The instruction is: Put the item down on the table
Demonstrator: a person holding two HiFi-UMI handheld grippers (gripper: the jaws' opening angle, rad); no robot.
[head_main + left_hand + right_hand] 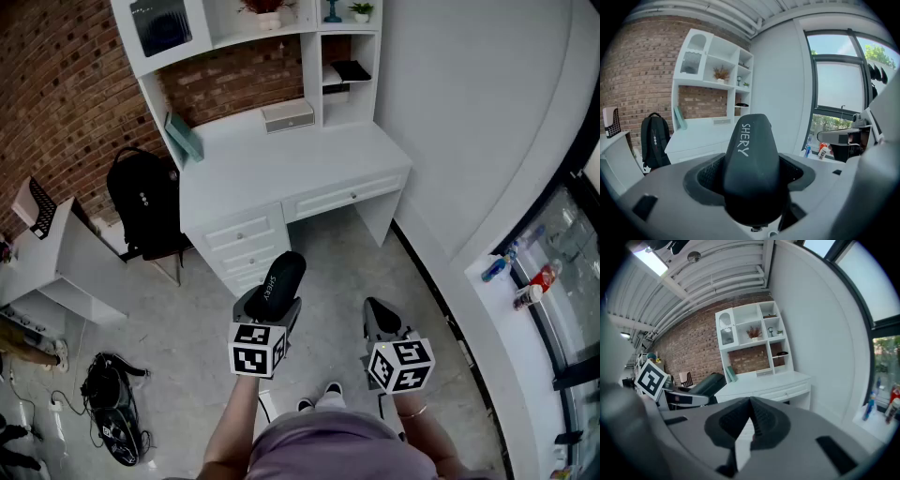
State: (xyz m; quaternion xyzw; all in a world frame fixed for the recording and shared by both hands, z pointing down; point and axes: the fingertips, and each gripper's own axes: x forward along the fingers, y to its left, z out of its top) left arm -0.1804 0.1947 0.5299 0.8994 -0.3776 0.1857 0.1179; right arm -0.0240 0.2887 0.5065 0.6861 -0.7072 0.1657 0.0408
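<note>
A black oblong case point(282, 277) with "SHERY" printed in white is clamped between the jaws of my left gripper point(272, 302). It is held in the air over the floor, in front of the white desk point(281, 164). In the left gripper view the case point(751, 161) fills the middle, the pads pressing on both of its sides. My right gripper point(380, 316) hovers beside it on the right. Its pads point(761, 417) meet at the tip with nothing between them. The desk point(764, 380) stands ahead in the right gripper view too.
On the desktop lie a white box point(288, 115) and a leaning teal book point(185, 138), under a white shelf hutch. A black backpack point(145, 202) sits on a chair left of the desk. A small white table point(66, 258) stands further left. Bottles point(530, 284) stand on the window ledge.
</note>
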